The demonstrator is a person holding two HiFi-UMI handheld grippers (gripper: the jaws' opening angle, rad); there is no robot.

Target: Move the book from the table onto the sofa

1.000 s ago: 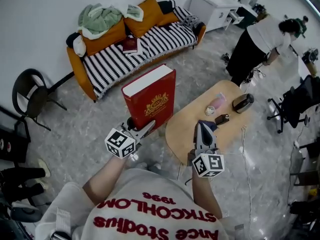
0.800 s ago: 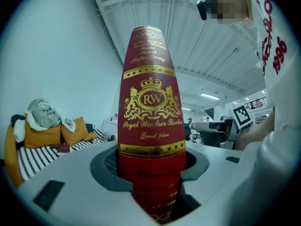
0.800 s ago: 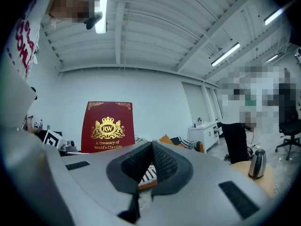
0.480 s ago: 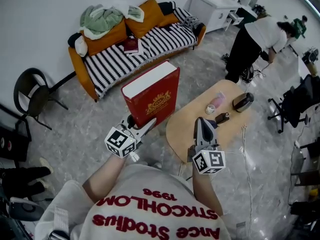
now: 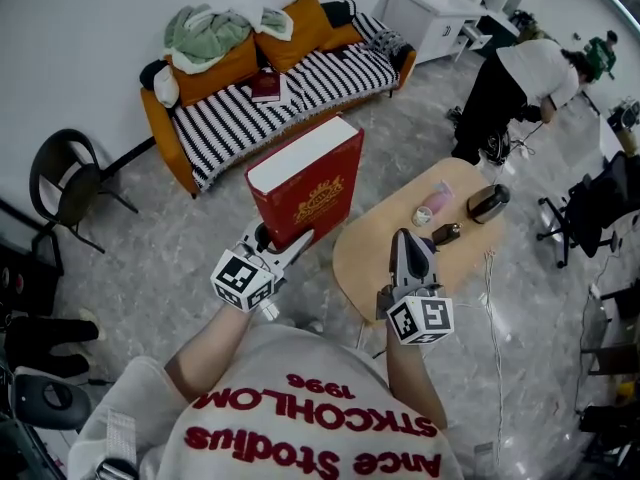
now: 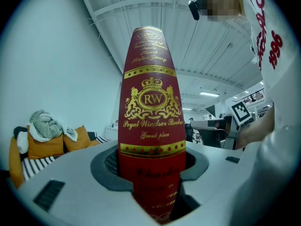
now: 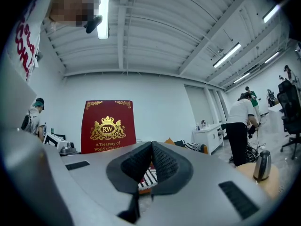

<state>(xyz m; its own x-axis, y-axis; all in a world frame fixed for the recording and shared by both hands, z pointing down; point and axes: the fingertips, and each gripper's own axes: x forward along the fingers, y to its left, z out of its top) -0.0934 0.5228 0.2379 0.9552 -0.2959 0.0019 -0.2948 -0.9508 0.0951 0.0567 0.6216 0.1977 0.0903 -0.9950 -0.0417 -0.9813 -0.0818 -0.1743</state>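
Note:
A thick red book (image 5: 308, 190) with gold print stands upright in the air, left of the round wooden table (image 5: 370, 253). My left gripper (image 5: 285, 250) is shut on the book's lower end; in the left gripper view its spine (image 6: 152, 126) fills the space between the jaws. My right gripper (image 5: 410, 253) hovers over the table's near edge, shut with nothing in it; the right gripper view shows the book's cover (image 7: 107, 125) to its left. The striped sofa (image 5: 300, 93) stands beyond the book, against the wall.
Orange cushions (image 5: 300, 30), a green blanket (image 5: 205, 30) and a small dark book (image 5: 266, 86) lie on the sofa. On the table sit a cup (image 5: 433, 206) and dark items (image 5: 486, 204). A black chair (image 5: 62, 186) stands left; a person (image 5: 515, 88) bends over at right.
The book and my left gripper have risen slightly and shifted a little toward the sofa. The right gripper has stayed put. The person at right has shifted slightly.

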